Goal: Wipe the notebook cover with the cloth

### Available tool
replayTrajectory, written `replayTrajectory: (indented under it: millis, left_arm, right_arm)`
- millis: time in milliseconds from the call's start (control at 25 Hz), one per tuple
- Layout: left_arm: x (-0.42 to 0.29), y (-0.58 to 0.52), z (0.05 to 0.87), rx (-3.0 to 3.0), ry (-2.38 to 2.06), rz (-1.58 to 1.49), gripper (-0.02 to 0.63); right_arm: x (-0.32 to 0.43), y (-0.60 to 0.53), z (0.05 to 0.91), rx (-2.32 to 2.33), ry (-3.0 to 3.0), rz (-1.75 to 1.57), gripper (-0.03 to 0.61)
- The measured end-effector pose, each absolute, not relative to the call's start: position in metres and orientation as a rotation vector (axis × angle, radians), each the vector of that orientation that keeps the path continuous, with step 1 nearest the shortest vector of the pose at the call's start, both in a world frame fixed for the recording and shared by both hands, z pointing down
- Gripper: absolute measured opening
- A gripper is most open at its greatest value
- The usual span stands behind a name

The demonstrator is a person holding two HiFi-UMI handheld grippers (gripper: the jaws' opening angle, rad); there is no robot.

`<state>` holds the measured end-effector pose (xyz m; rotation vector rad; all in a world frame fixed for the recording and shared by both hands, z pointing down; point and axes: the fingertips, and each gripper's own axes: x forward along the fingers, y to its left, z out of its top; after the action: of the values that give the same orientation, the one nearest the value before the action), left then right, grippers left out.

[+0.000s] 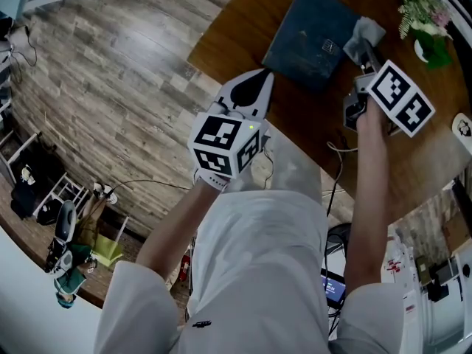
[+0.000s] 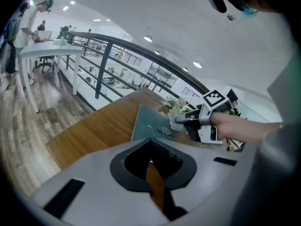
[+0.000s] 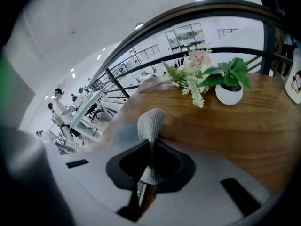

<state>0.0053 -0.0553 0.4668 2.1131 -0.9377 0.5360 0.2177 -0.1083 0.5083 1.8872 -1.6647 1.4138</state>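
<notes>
A dark blue notebook [image 1: 313, 34] lies flat on the round wooden table [image 1: 243, 21]; it also shows in the left gripper view [image 2: 149, 124]. My right gripper [image 1: 364, 50] is shut on a grey cloth [image 1: 363, 34] at the notebook's right edge. In the right gripper view the cloth [image 3: 151, 124] stands up, pinched between the jaws of that gripper [image 3: 151, 147]. My left gripper [image 1: 257, 81] hovers near the table's front edge, short of the notebook. Its jaws [image 2: 150, 147] are shut with nothing between them.
A potted plant in a white pot [image 1: 431, 39] with pale flowers [image 3: 195, 62] stands at the table's far right. A small white card [image 1: 463, 127] lies near the right edge. Wooden floor [image 1: 118, 87] lies to the left, cables below.
</notes>
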Motion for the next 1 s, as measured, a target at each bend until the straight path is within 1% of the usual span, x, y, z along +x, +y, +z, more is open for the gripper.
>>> replayTrajectory:
  millis: [120, 480, 840, 1000]
  left_arm:
    - [0.007, -0.052, 0.465, 2.116, -0.937, 0.528, 0.018]
    - [-0.003, -0.052, 0.461, 2.106, -0.962, 0.502, 0.018]
    - [-0.026, -0.063, 0.457, 2.091, -0.997, 0.475, 0.018]
    - [-0.038, -0.070, 0.465, 2.080, -0.999, 0.475, 0.018]
  right_arm:
    - [0.203, -0.123, 0.492, 1.835, -1.768, 1.328, 0.031]
    - [0.135, -0.176, 0.480, 1.655, -1.984, 1.323, 0.029]
    - [0.119, -0.210, 0.495, 1.645, -1.915, 1.276, 0.029]
    - [0.111, -0.232, 0.501, 1.599, -1.934, 1.173, 0.029]
